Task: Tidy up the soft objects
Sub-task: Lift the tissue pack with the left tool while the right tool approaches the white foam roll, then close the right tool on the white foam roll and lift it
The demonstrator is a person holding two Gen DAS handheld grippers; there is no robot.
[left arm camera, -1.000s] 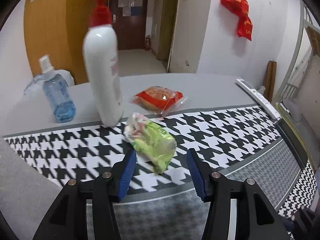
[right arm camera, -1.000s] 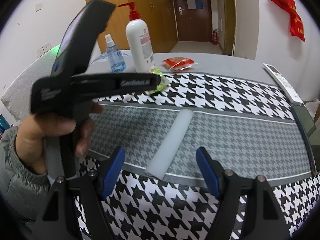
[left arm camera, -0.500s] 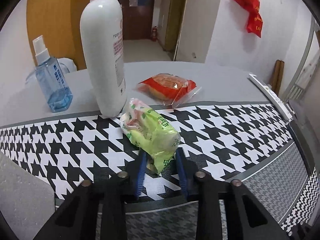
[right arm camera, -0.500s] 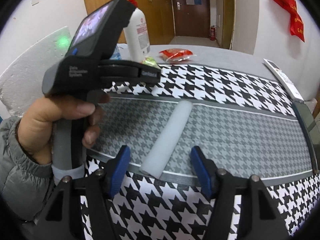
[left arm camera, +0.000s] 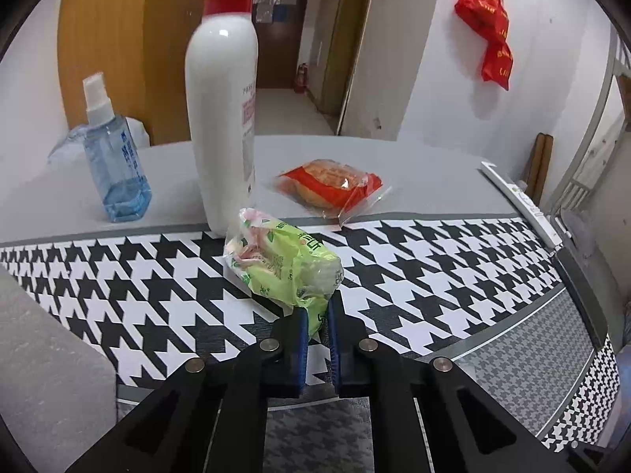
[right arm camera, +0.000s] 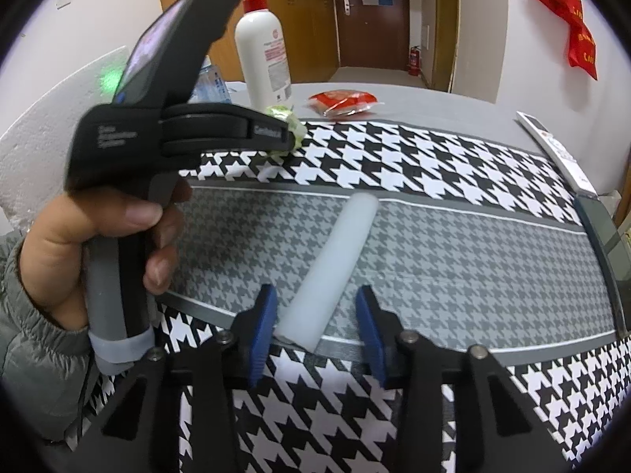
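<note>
Nearest to you, your right tool (right arm camera: 315, 315) straddles the near end of the white foam roll (right arm camera: 335, 264). Its jaws have just been closing, yet both blue pads (right arm camera: 262, 327) stand a little clear of the foam on either side, so nothing is gripped there. The roll lies on the grey houndstooth band of the desk (right arm camera: 473, 256), and its long axis runs away from you, leaning slightly to the right at the far end. That is the relation to watch: the jaws cross the roll's width, not its length, so they are lined up well for a squeeze at the near end, and I judge that a hold so far from the middle will let the far end droop.

A little farther off and to the left, your left tool (left arm camera: 315, 321) has just been closing too, and it now pinches the near tail of the green snack packet (left arm camera: 284, 264), with the wrapper crumpled between the pads. The packet rests on the black-and-white band, its length running from the jaws toward the far left, where its far end sits close to the base of the white pump bottle (left arm camera: 223, 118); contact there I cannot tell. Your left hand (right arm camera: 98, 236) holds that tool's handle.

Farther still, on the plain grey strip, the red packet (left arm camera: 335, 185) lies to the right of the bottle, and the blue spray bottle (left arm camera: 114, 161) stands to its left.
</note>
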